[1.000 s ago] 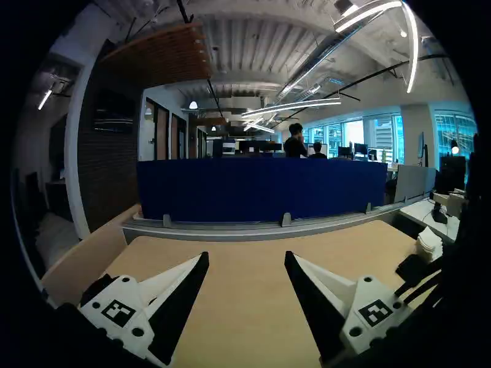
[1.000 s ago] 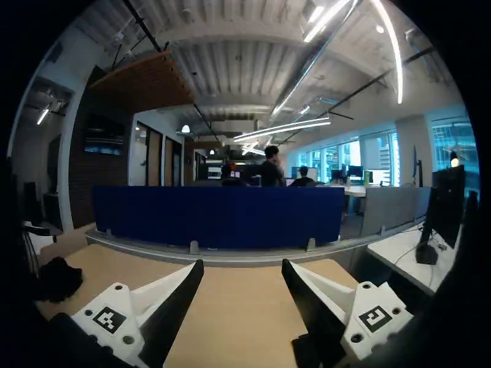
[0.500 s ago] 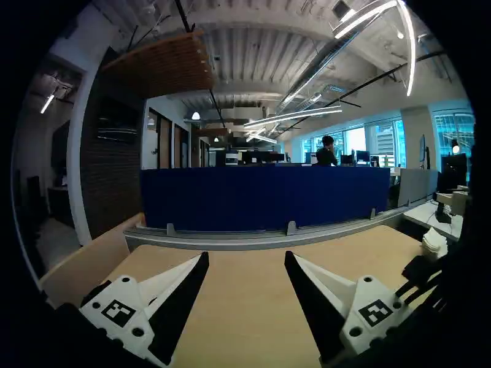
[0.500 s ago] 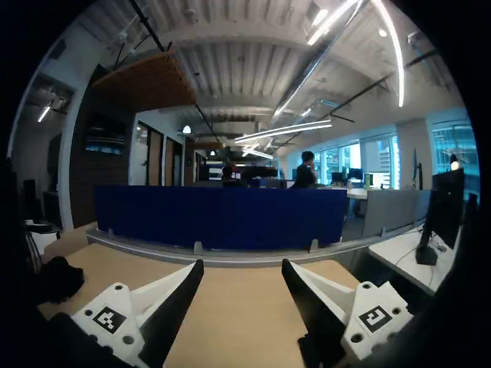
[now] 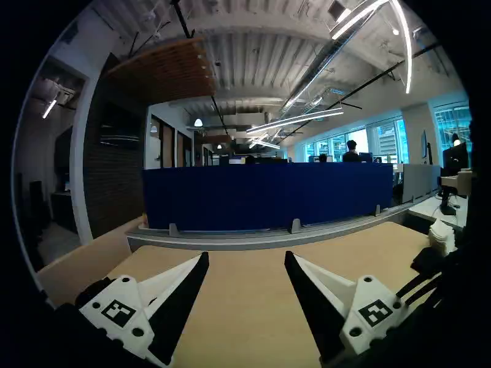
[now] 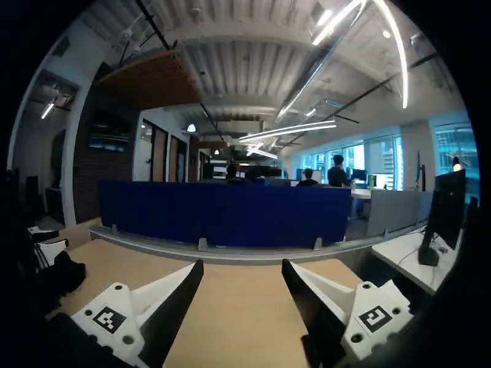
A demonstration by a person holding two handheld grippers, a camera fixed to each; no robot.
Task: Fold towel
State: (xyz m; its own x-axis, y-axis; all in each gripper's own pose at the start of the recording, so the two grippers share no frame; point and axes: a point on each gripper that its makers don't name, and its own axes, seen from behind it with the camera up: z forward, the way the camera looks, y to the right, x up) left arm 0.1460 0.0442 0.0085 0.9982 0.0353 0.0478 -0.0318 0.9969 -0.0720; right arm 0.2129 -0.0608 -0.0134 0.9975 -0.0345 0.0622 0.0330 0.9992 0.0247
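My left gripper (image 5: 246, 256) is open over a bare light wooden table (image 5: 245, 319), with nothing between its white fingers (image 5: 175, 282). My right gripper (image 6: 242, 264) is also open above the same kind of wooden top (image 6: 239, 319), holding nothing. At the far right edge of the left gripper view sits a small white stack of what looks like folded cloth (image 5: 442, 235). A dark shape (image 5: 429, 262) lies just below it; I cannot tell what it is. A dark lump (image 6: 69, 275) rests at the left edge of the right gripper view.
A blue partition (image 5: 264, 196) on a grey rail (image 5: 258, 236) closes the table's far edge. A neighbouring white desk with a black monitor (image 6: 445, 211) stands to the right. People stand and sit far off behind the partition.
Both views have drifted slightly, the partition sitting a little differently in each. A person in the background has walked to the right. Both grippers stay open.
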